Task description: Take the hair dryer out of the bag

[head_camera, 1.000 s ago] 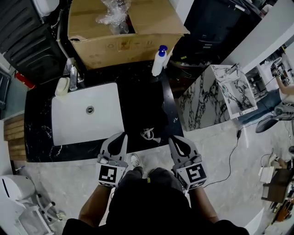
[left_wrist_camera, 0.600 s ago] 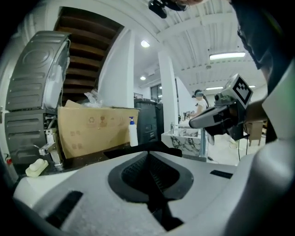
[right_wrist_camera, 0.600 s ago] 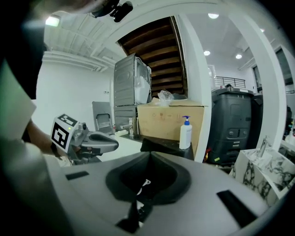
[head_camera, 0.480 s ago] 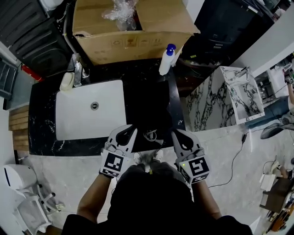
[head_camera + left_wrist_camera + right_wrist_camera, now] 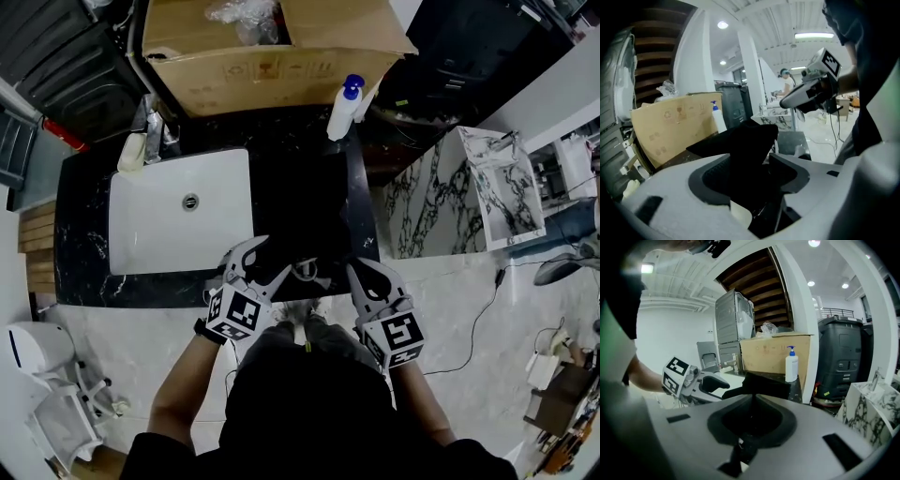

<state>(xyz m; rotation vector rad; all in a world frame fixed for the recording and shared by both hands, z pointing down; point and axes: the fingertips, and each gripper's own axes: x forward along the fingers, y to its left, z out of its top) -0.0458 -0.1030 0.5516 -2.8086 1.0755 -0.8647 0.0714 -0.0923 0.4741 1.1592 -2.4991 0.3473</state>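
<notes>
Reaching forward and angled down, the left gripper [image 5: 258, 265] sits tilted, its jaws just opened wide with the black bag's [image 5: 750, 140] near edge between them, on the counter [image 5: 80, 244] right of the sink [image 5: 150, 234]. The right gripper [image 5: 364, 274], likewise angled down, is closed and empty beside the bag.

Left gripper [image 5: 255, 255]: canted sideways, tipped downward; jaws just opened, held apart, black bag [image 5: 747, 140] between them.
Right gripper [image 5: 364, 274]: tipped downward; jaws closed together.
</notes>
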